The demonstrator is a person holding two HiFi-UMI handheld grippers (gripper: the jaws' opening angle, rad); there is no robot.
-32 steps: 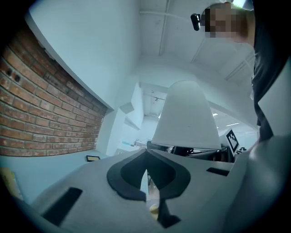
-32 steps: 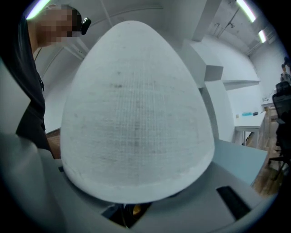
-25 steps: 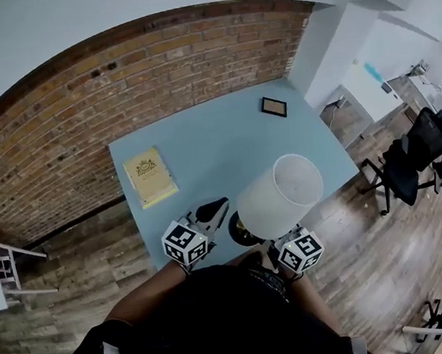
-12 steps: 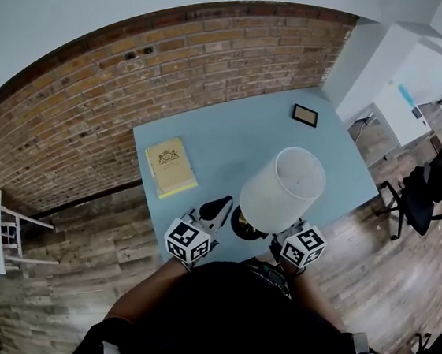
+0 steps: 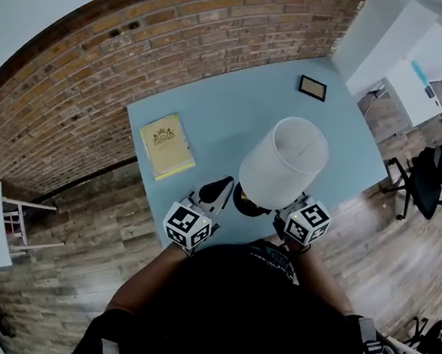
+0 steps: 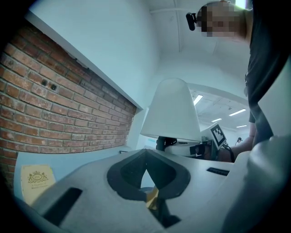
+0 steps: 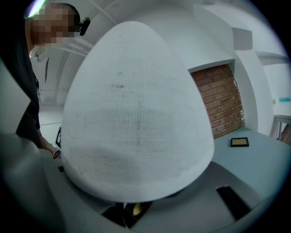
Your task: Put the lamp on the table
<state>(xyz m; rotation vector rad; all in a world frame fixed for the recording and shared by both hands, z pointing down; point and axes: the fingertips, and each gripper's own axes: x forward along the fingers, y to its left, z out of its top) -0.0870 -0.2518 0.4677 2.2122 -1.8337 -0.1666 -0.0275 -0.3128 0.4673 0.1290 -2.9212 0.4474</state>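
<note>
1. The lamp (image 5: 283, 165) stands upright between your two tongs. Its dark base (image 5: 245, 201) is over the near edge of the light-blue worktop (image 5: 237, 107). Whether the base touches the surface cannot be told, so treat the lamp as carried.
2. Your right tongs (image 7: 134, 210) are clamped on a brass-coloured part just beneath the white shade (image 7: 136, 118). The shade fills that view, so judge height from the head view and the left gripper view instead.
3. Your left tongs (image 6: 152, 196) are closed to a narrow slit, with a brass-coloured sliver of the lamp pinched low in it, beside the base. That looks like a thin hold and may slip under a twist. Move both hands as one, without rolling either wrist.
4. Bring the lamp further in from the edge. There is a bare patch in the middle of the worktop. It lies between the yellow book (image 5: 167, 144) on the left and the small picture frame (image 5: 313, 87) at the far right corner, both well apart from the lamp.
5. Lower it level so the whole base lands at once. A tall lamp with a wide shade probably tips if one edge lands first.
6. Let go only once the base sits flat. Open the left tongs first, then the right, and draw each straight back so the jaws clear the shade's rim.
</note>
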